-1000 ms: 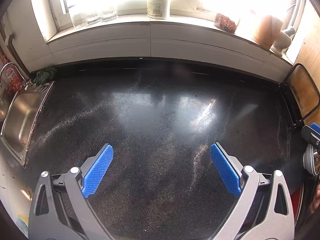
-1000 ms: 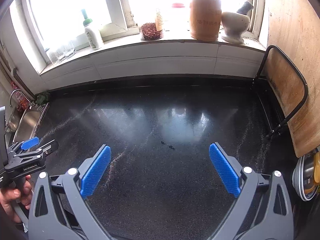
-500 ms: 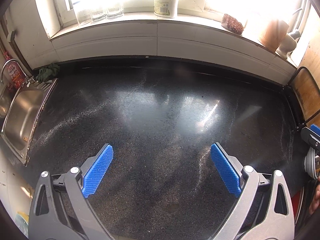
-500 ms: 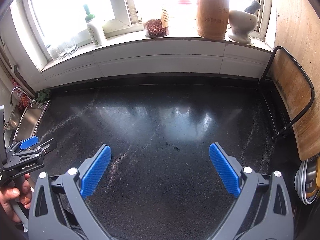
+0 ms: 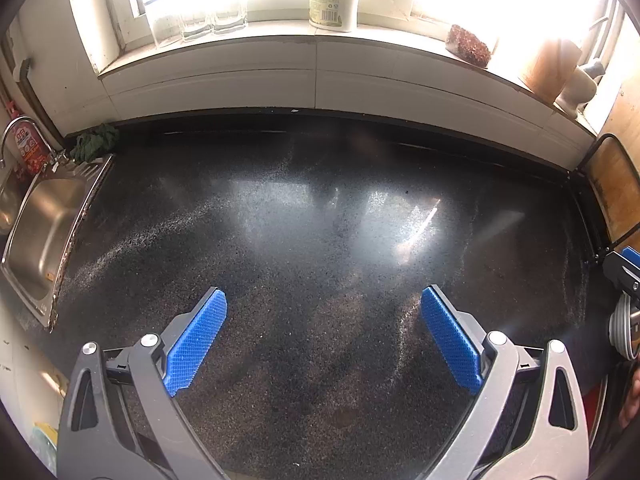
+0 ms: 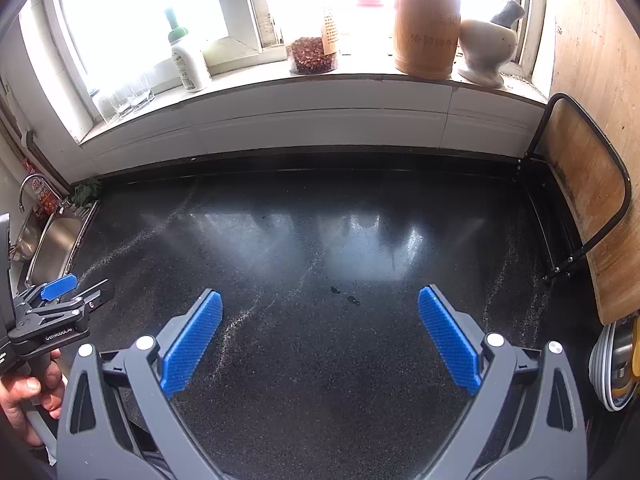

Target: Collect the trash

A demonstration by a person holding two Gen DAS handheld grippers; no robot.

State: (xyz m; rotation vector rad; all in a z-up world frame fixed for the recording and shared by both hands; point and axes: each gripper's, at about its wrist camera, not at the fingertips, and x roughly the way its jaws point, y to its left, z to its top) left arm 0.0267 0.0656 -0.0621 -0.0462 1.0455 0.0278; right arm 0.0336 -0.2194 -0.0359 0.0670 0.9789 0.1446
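My left gripper (image 5: pixel 323 300) is open and empty above the black speckled countertop (image 5: pixel 320 216). My right gripper (image 6: pixel 320 300) is open and empty above the same countertop (image 6: pixel 320 240). Two tiny dark crumbs (image 6: pixel 344 295) lie on the counter just ahead of the right gripper, between its blue pads. The left gripper also shows at the left edge of the right wrist view (image 6: pixel 76 292), held by a hand. The tip of the right gripper shows at the right edge of the left wrist view (image 5: pixel 626 270). No larger trash is in view.
A steel sink (image 5: pixel 40 224) with a tap and a green cloth (image 5: pixel 94 142) is at the left. A wooden board in a black rack (image 6: pixel 580 208) stands at the right, stacked plates (image 6: pixel 614 364) below it. The windowsill holds a bottle (image 6: pixel 188 60), glasses, a jar, a wooden holder (image 6: pixel 426 28) and a mortar.
Both grippers have drawn back and risen a little, so the sill and back wall sit lower in both views. Both stay open and empty.
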